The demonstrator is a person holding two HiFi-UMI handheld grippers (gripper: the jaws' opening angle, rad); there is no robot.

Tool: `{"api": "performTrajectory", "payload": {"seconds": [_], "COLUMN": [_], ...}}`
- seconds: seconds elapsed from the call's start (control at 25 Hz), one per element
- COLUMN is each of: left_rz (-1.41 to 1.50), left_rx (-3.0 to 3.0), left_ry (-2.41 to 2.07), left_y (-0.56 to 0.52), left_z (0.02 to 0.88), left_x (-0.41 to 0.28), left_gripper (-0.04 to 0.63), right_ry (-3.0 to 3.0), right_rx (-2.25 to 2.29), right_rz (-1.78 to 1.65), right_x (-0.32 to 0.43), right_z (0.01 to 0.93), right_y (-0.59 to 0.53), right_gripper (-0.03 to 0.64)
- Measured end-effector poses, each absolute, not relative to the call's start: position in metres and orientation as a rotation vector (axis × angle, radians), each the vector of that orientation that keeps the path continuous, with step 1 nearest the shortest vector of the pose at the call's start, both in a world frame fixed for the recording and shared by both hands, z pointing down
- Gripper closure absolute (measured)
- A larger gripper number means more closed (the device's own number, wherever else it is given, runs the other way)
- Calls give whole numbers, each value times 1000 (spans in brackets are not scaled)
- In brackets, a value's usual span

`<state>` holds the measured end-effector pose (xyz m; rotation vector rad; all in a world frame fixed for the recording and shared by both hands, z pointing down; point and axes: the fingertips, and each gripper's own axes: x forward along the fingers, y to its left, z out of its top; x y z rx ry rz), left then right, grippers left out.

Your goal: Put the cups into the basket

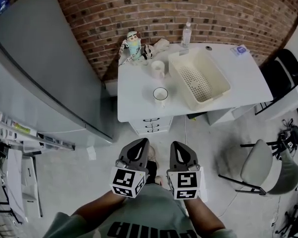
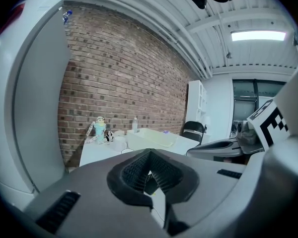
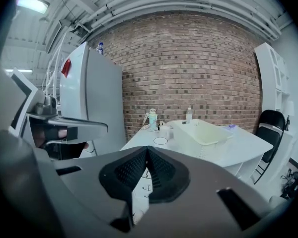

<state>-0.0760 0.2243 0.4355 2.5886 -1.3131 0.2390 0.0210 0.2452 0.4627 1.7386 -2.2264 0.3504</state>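
We're well back from the desk (image 1: 134, 103), left gripper (image 1: 137, 144) and right gripper (image 1: 181, 147) side by side, both pairs of fingers pinched together on nothing. The cups wait at our twelve o'clock: the near cup (image 1: 160, 94) at eight o'clock of the basket (image 1: 219, 76), the far cup (image 1: 158, 68) at its ten. We'd close in, spread one pair of fingers early, and take the near cup by its rim first, so the far one isn't knocked.
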Motion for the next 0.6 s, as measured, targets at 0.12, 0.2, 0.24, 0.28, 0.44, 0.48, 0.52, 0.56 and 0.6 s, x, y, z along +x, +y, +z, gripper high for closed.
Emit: {"api": "performTrajectory", "payload": {"seconds": [0.12,0.2,0.24,0.28,0.44,0.48,0.52,0.56,0.6], "left_rz": [244,246,247,250,271,276,280,283,284], "left_rx": [2573,2567,2564,2560,2542,2539,2537,2536,2536], "left_ry": [-1319,-1322,-1322,-1321,-1297,-1290,-1284,-1278,-1273], "left_y": [205,189,181,172,136,127,119,110,101], "left_z": [440,444,445,448,458,460,462,463,464], "left_x": [-77,-77,-77,-77,-76,-75,-75,-74,-73], "left_gripper": [589,589,589,589,589,589,589,589,589], "right_ry": [-2223,-2225,-2221,-2214,-2180,-2171,-2161,-2153,-2145], "right_rx": [1725,1716,1711,1706,1681,1676,1671,1666,1662], "right_rz": [357,370,376,380,401,407,415,423,431], "right_x": [20,19,20,21,23,24,25,26,26], "right_z": [465,467,469,472,483,486,489,491,494], "right_y": [227,212,204,196,161,153,146,138,130], "right_gripper": [606,606,606,606,606,606,606,606,606]}}
